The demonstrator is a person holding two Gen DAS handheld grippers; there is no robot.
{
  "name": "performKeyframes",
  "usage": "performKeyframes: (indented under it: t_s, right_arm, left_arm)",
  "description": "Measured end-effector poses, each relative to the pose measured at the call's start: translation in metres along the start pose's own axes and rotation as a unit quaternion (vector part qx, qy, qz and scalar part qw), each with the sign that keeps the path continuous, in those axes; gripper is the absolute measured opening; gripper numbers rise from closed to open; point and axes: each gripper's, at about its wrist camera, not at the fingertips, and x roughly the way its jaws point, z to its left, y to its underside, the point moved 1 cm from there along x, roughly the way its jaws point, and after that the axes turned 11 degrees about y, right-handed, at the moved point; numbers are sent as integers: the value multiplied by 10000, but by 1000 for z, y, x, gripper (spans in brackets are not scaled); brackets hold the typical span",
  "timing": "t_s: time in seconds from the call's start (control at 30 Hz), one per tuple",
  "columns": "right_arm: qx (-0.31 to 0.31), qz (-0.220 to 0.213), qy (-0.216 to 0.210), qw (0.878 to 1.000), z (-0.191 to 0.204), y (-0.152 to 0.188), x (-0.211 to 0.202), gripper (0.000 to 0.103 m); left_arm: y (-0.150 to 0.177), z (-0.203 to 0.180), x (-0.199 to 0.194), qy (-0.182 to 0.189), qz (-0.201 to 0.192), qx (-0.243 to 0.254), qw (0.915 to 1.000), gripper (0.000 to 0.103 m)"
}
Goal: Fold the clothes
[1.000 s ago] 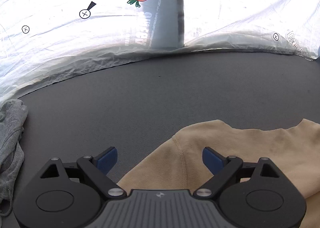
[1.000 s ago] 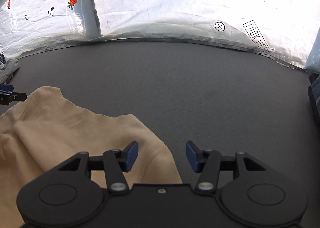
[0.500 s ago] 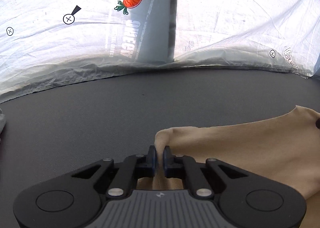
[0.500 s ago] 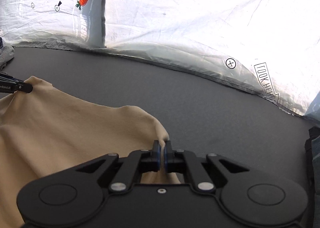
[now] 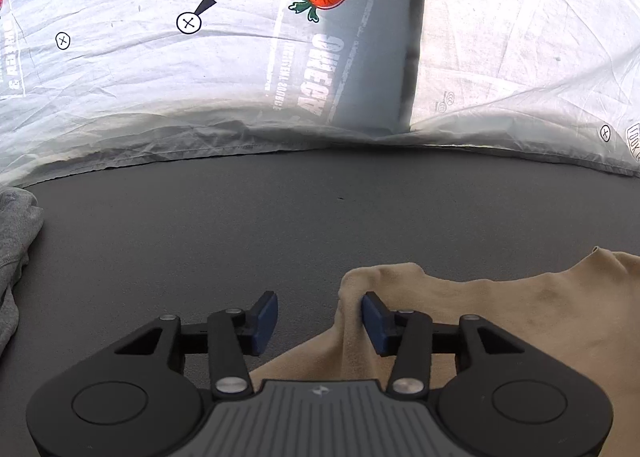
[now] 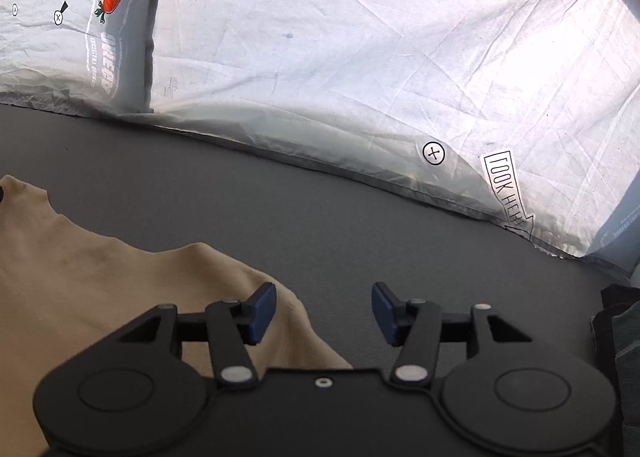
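Left claw (image 5: 318, 317) is opening, its 2 pads apart; the tan shirt (image 5: 500, 321) bunches up against the right-hand pad, not pinched. Right claw (image 6: 324, 311) is opening too, shirt edge under its left pad. Shirt lies on the dark surface (image 5: 280, 225).

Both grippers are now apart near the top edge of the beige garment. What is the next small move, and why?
Probably draw both grippers back clear of the cloth. The left gripper and right gripper are opening, their pads pressing nothing; the beige garment lies slack on the dark table, one fold bunched beside the left gripper. Once clear, they can choose the next edge to fold.
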Motion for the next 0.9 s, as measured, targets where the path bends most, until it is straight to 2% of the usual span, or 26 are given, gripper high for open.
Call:
performKeyframes:
  t_s: [0.1,0.23,0.33,0.5,0.67,0.73,0.77,0.8,0.83,0.87,0.9]
  right_arm:
    - [73,-104,179,9998,-22,15,-36,66]
    - [514,235,94,9984,-50,64,-91,65]
    - [792,540,53,9954,-61,111,-134,62]
    - [1185,1034,-71,9875,-57,176,-186,56]
    - [1514,1459,-246,9773,-50,217,-220,53]
    - [1735,1644,-318,9705,-51,230,-229,50]
    - [1807,1702,-366,9680,-52,235,-233,47]
    - [1838,1744,-418,9665,-52,240,-236,42]
    - [1868,1787,-469,9649,-52,244,-240,34]
    - [1874,1811,-557,9638,-52,248,-244,26]
    - [1848,1812,-690,9635,-51,250,-248,1]
  left_arm:
    - [8,3,-43,-81,-231,-203,9995,70]
    - [52,1,-106,-226,-157,-530,9982,71]
    - [101,-2,-148,-103,76,-835,9964,71]
    - [185,-10,-196,-15,631,-1117,9917,71]
    - [234,-14,-226,170,898,-1311,9872,68]
    - [246,-16,-235,186,949,-1293,9869,64]
    - [250,-18,-239,176,976,-1262,9870,54]
    - [254,-19,-243,173,997,-1258,9869,40]
    - [257,-19,-246,201,1003,-1305,9862,30]
    - [261,-18,-250,259,988,-1389,9850,10]
    - [265,-15,-253,378,928,-1550,9828,3]
